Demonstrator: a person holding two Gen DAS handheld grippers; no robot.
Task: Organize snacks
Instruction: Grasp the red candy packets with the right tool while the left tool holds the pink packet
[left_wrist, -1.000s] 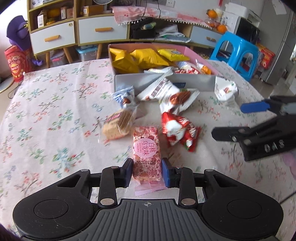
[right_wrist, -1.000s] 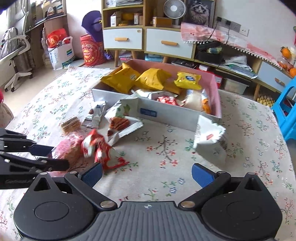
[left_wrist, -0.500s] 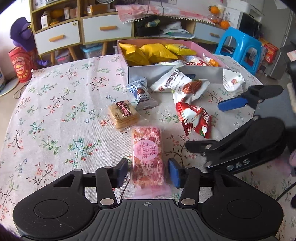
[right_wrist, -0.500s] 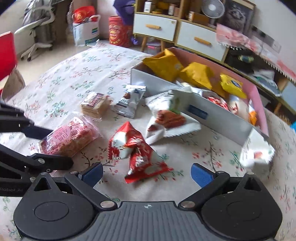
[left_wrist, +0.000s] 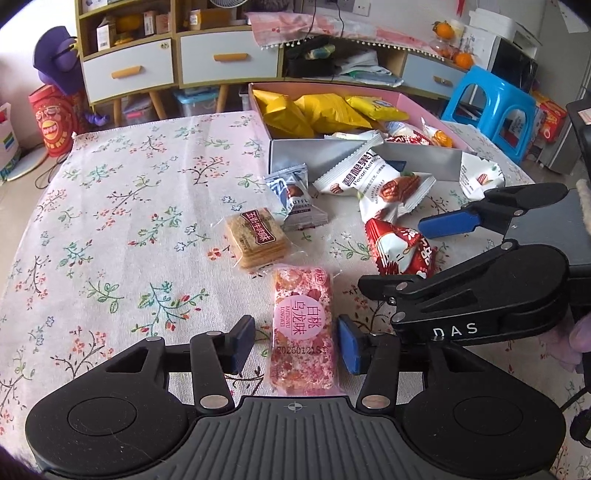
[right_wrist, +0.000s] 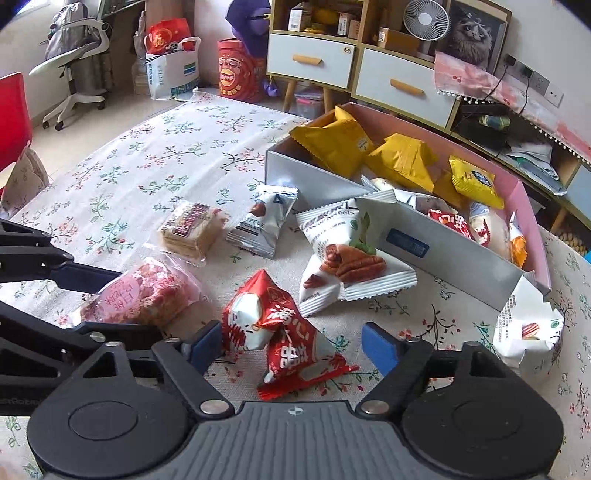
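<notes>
A pink peach-oolong snack bar lies on the floral tablecloth between the pads of my open left gripper; the pads stand a little off its sides. It also shows in the right wrist view. My right gripper is open around a red-and-white snack packet, which also shows in the left wrist view. The pink and grey snack box holds yellow bags and other packets.
Loose on the cloth are a cracker pack, a truffle chocolate packet, pecan packets against the box wall, and a white packet at the box's right corner. Cabinets and a blue stool stand behind the table.
My left gripper has opened off the pink bar, which now lies on the cloth. My right gripper has moved left and down to straddle the red-and-white packet.
</notes>
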